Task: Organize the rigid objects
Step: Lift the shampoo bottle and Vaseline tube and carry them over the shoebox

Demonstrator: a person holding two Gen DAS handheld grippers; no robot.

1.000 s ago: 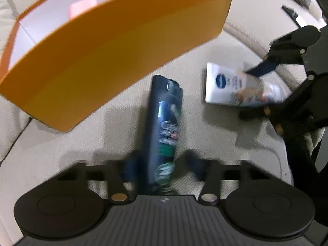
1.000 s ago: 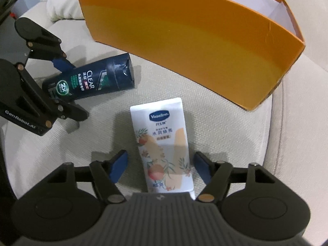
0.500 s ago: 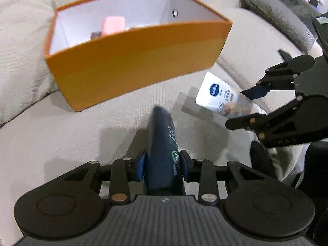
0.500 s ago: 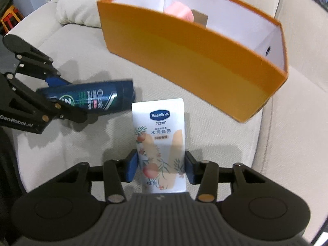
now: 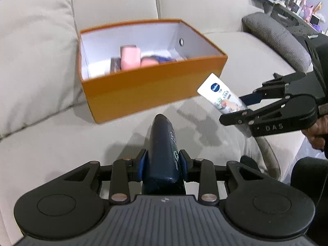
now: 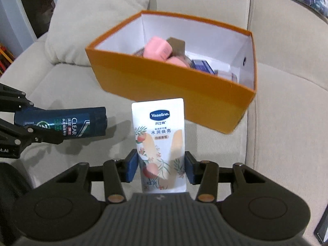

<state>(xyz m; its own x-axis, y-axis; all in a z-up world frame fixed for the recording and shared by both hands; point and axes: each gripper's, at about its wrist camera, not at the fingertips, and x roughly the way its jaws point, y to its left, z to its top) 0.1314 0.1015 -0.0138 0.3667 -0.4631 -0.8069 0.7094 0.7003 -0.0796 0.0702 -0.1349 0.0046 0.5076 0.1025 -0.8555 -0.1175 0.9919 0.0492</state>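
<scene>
**Inspector:** State your left claw.

**Me:** My left gripper (image 5: pixel 163 165) is clamped on the dark navy plastic shampoo bottle (image 5: pixel 164 153). Both blue pads press its sides, the bottle pointing forward, clear of the beige fabric sofa cushion (image 5: pixel 61 139).

**Inspector:** And the right?

**Me:** My right gripper (image 6: pixel 162 167) grips the white Vaseline lotion tube (image 6: pixel 161 141) by its lower end, lifted off the cushion.

**Inspector:** Where is the container?

**Me:** The open orange cardboard box with white lining (image 6: pixel 164 84) sits ahead of both claws on the sofa. Inside lie a pink jar (image 6: pixel 156 48) and other small items I cannot identify.
</scene>
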